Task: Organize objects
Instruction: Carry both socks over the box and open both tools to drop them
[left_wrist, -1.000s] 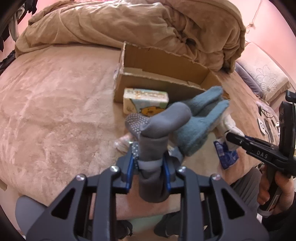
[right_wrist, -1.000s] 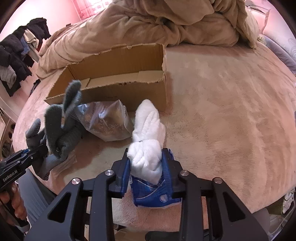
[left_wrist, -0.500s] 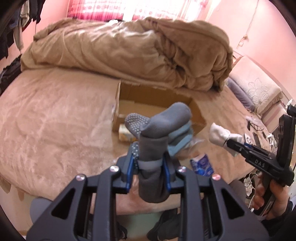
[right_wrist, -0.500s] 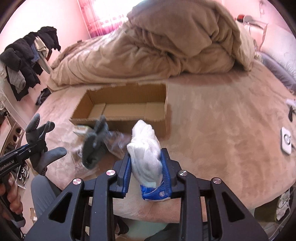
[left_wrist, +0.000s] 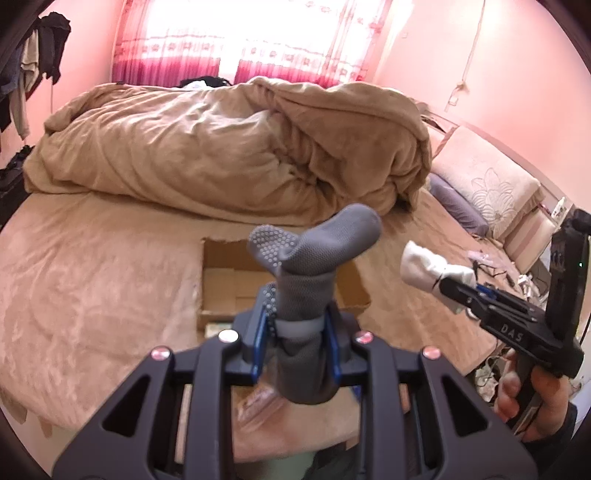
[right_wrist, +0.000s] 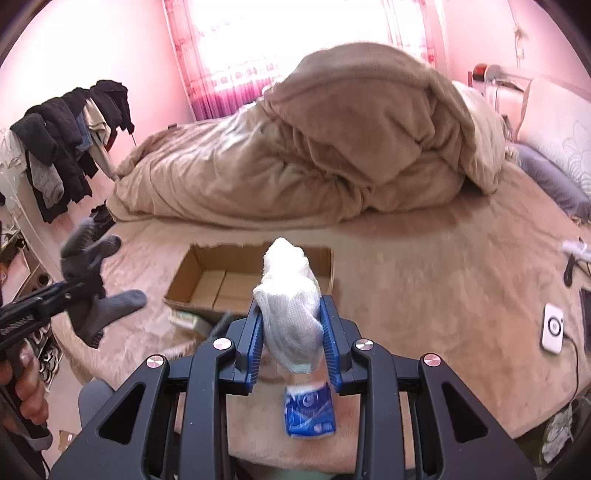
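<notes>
My left gripper (left_wrist: 297, 334) is shut on a grey grip-dot sock (left_wrist: 314, 258), held high above the bed. My right gripper (right_wrist: 291, 330) is shut on a rolled white sock (right_wrist: 290, 299), also raised. The right gripper with the white sock shows in the left wrist view (left_wrist: 432, 269); the left gripper with the grey sock shows in the right wrist view (right_wrist: 96, 291). An open cardboard box (right_wrist: 207, 284) lies on the bed below and ahead of both; it also shows in the left wrist view (left_wrist: 221, 288). A blue packet (right_wrist: 310, 413) lies on the bed under the right gripper.
A heaped beige duvet (left_wrist: 229, 147) fills the back of the bed. Pillows (left_wrist: 484, 184) lie at the right. A small printed box (right_wrist: 184, 319) lies in front of the cardboard box. Clothes hang on a rack (right_wrist: 62, 140) at the left. A white device (right_wrist: 553, 328) lies at the right.
Both grippers have risen well above the bed with their socks. The box and the items in front of it now look smaller and lower. A blue-grey sock fell away from the left gripper.
</notes>
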